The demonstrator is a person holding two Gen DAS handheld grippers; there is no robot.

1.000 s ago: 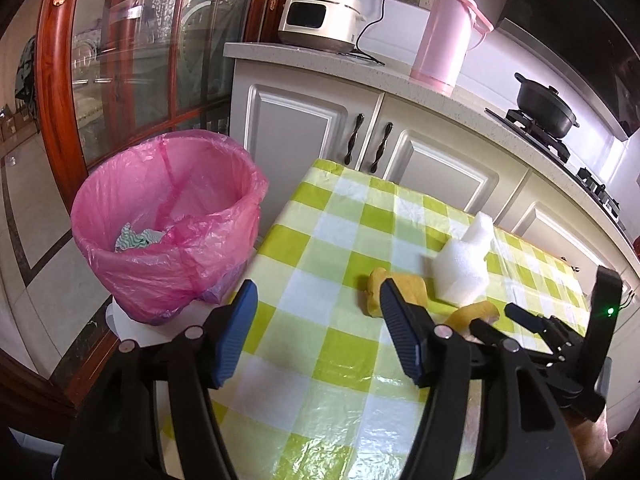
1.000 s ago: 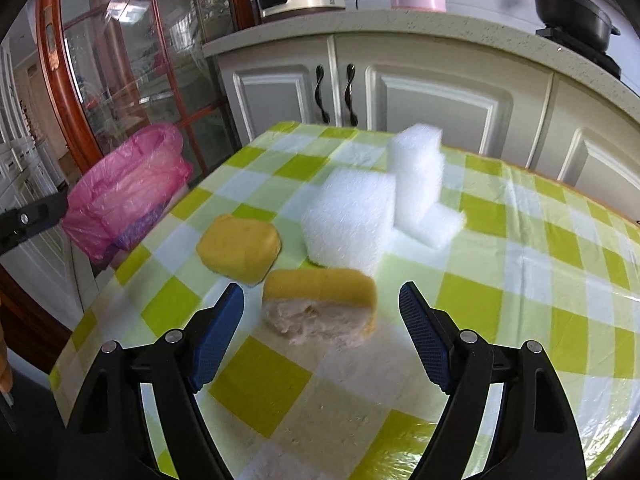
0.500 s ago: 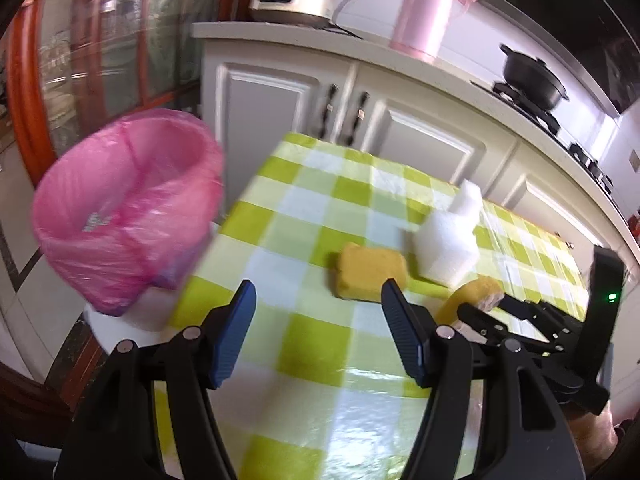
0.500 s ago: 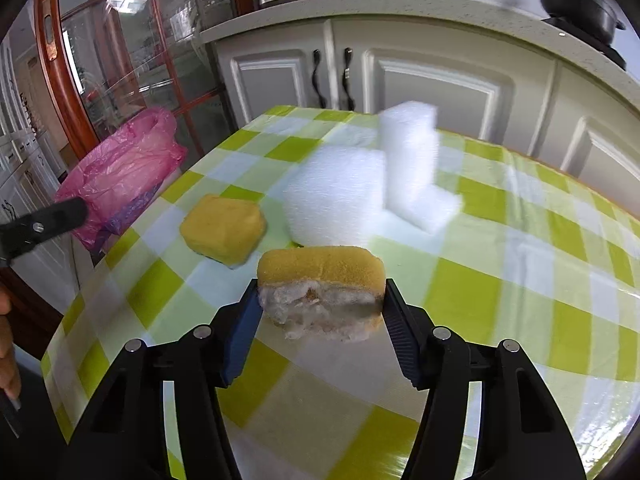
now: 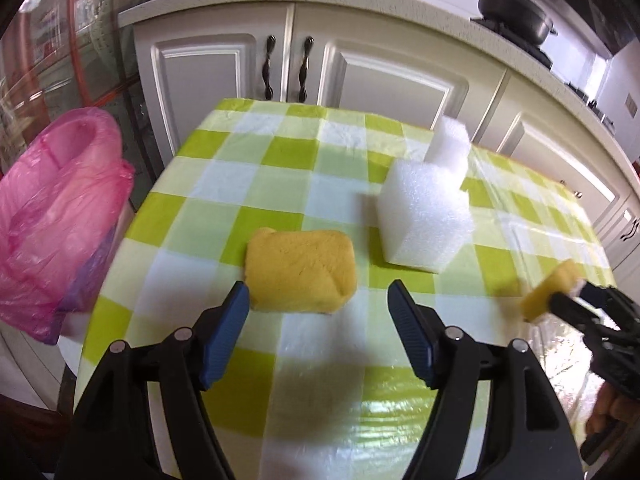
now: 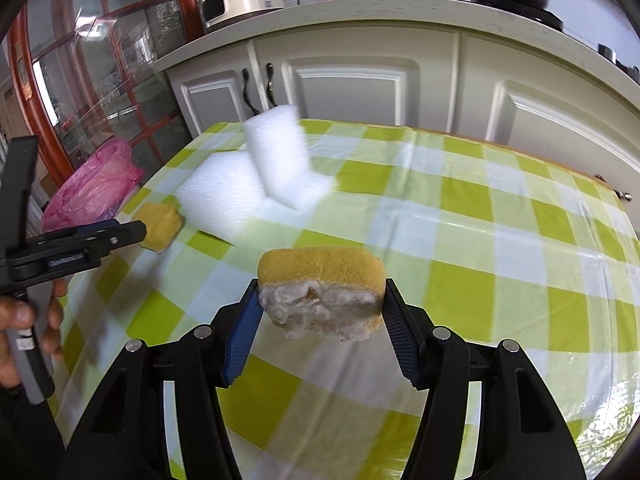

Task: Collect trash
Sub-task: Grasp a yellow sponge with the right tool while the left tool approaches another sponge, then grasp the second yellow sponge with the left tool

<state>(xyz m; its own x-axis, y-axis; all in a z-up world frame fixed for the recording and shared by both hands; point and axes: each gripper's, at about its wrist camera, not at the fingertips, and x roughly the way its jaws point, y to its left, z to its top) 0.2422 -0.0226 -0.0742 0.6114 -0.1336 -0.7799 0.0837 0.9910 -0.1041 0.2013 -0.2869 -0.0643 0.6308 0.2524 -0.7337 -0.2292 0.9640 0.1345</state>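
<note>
My right gripper (image 6: 320,308) is shut on a torn yellow sponge (image 6: 320,280) with white stuffing showing, lifted above the checked table (image 6: 460,248). That sponge (image 5: 554,288) and the right gripper appear at the right edge of the left wrist view. A whole yellow sponge (image 5: 300,272) lies flat on the cloth just ahead of my left gripper (image 5: 320,300), whose jaws are opening with nothing between the pads. Two white foam blocks (image 5: 424,216) lie behind it, also seen as foam blocks (image 6: 256,176) in the right wrist view.
A bin lined with a pink bag (image 5: 56,216) stands off the table's left edge. White cabinets (image 5: 380,76) and a counter with a black pot (image 5: 512,8) run behind. A hand (image 6: 24,320) holds the left gripper's handle.
The right gripper closed on the torn sponge and lifted it off the cloth, moving right. The left gripper swung from the pink bin toward the whole yellow sponge and dropped lower.
</note>
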